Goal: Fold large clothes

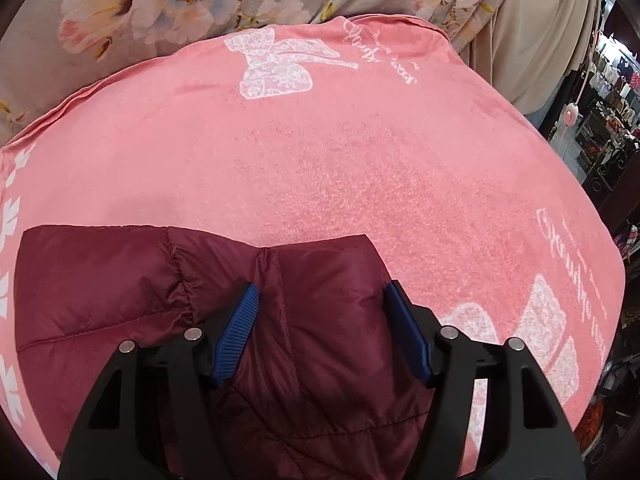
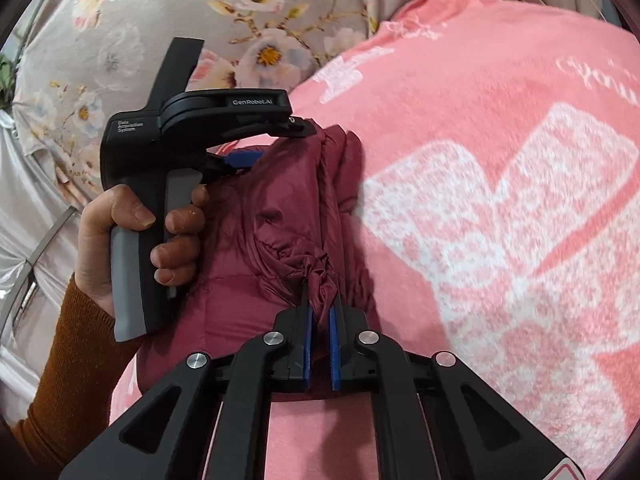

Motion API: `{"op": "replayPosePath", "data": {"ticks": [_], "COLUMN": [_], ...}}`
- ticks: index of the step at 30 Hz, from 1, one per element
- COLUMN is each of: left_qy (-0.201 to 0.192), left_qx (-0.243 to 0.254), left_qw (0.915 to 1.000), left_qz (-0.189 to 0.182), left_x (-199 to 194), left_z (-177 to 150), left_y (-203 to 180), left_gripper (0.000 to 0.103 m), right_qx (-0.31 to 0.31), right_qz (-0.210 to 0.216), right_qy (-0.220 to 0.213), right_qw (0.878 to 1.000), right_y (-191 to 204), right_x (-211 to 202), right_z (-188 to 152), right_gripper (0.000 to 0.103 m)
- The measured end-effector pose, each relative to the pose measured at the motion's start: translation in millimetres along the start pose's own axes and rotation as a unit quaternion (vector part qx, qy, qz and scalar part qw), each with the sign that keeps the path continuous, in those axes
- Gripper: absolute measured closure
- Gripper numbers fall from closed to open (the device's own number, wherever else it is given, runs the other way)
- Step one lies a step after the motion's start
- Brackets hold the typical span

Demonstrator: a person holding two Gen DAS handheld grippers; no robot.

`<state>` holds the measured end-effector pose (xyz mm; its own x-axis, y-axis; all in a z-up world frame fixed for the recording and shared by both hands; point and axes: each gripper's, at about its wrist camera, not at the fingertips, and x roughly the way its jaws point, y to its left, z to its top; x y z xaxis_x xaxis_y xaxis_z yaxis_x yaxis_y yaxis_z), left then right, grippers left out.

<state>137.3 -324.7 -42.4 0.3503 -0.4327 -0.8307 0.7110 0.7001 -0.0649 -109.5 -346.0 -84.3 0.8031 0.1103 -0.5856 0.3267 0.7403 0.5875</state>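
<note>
Right claw [image 2: 320, 312] clamped on bunched maroon quilted jacket [image 2: 288, 208]; left claw [image 1: 320, 300] apart, probably just touching fabric.

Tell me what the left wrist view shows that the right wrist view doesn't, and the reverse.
Only the left wrist view: the left gripper with jaws open astride a maroon puffer jacket, and a dark cluttered room at right.

Only the right wrist view: a hand in a rust-orange sleeve holding the left gripper's handle, and the right gripper shut on bunched jacket fabric.

Both: jacket, pink blanket, floral fabric.
</note>
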Motion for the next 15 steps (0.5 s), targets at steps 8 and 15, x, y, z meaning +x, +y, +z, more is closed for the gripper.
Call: {"op": "replayPosePath", "data": {"ticks": [8,15], "left_qy": [-0.011,-0.032], "left_qx": [0.022,0.036], "left_qw": [0.9993,0.9978], "left_qz": [0.028,0.047], "left_x": [26.6,38.3], "left_z": [-7.7,-15.4], "left_y": [-9.4,-14.5], "left_gripper": [0.039,0.039], "right_qx": [0.014,0.008], "right_qz": [-0.009,-0.017], "right_qy": [0.028,0.039], "right_qw": [0.999,0.999], "right_y": [-10.0,-10.5], "right_x": [17.7,25.7], "right_z": [-1.4,0.7], "right_gripper": [0.098,0.099]}}
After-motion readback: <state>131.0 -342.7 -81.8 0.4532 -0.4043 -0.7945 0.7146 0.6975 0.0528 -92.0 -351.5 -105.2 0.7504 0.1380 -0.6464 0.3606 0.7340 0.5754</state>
